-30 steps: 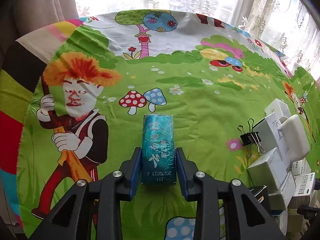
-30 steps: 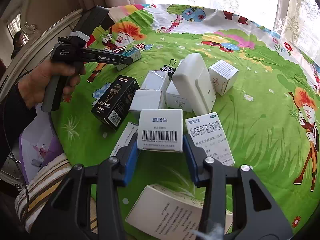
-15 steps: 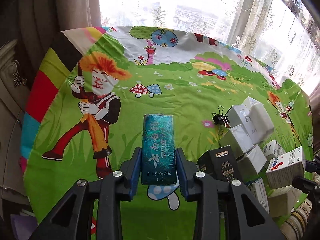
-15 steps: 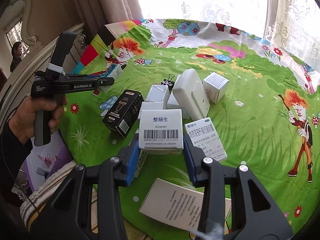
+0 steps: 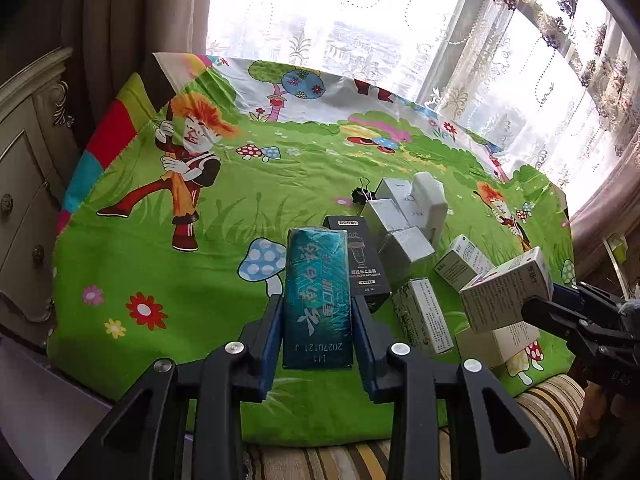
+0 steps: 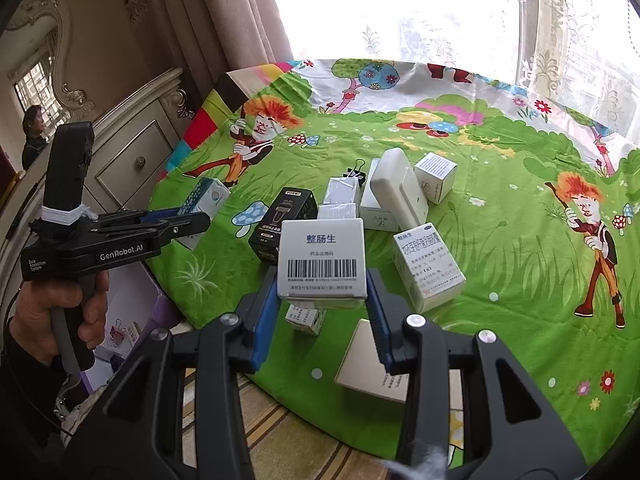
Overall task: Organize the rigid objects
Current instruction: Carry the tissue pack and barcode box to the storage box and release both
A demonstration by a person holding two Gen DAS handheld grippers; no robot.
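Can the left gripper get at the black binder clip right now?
Probably not. The left gripper is already shut on the teal pack, so it has no free grip. The binder clip also sits behind the black box and white boxes.

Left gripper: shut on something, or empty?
Shut on the teal pack. The left gripper has both blue pads pressed against its sides, holding it above the cloth.
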